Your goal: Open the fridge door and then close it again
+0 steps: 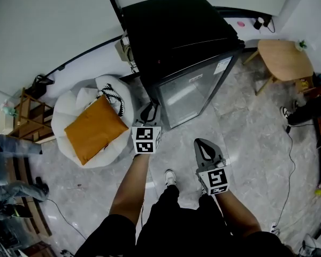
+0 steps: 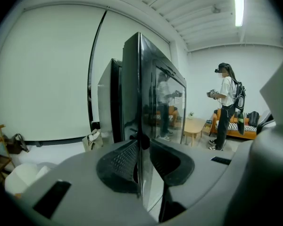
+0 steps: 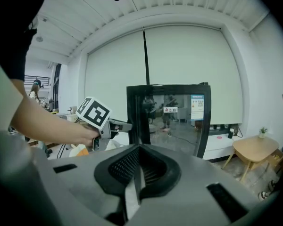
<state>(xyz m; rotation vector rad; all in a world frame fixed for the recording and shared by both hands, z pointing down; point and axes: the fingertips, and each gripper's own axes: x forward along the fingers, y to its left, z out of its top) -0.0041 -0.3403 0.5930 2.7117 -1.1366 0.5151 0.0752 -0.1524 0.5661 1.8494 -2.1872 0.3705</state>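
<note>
In the head view the black fridge (image 1: 176, 36) stands on the floor ahead, with the left tongs (image 1: 148, 113) at the free edge of the glass door (image 1: 195, 90) and the right tongs (image 1: 205, 151) apart from it. The left gripper view shows its tongs pinching that glossy edge, probably the best hold on a stiff, hinged, likely slippery panel. The right gripper view shows its tongs pressed together, empty.

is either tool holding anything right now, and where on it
The left tool grips the fridge door by its upright side edge, with one jaw on each face. The right tool is shut on nothing.
</note>
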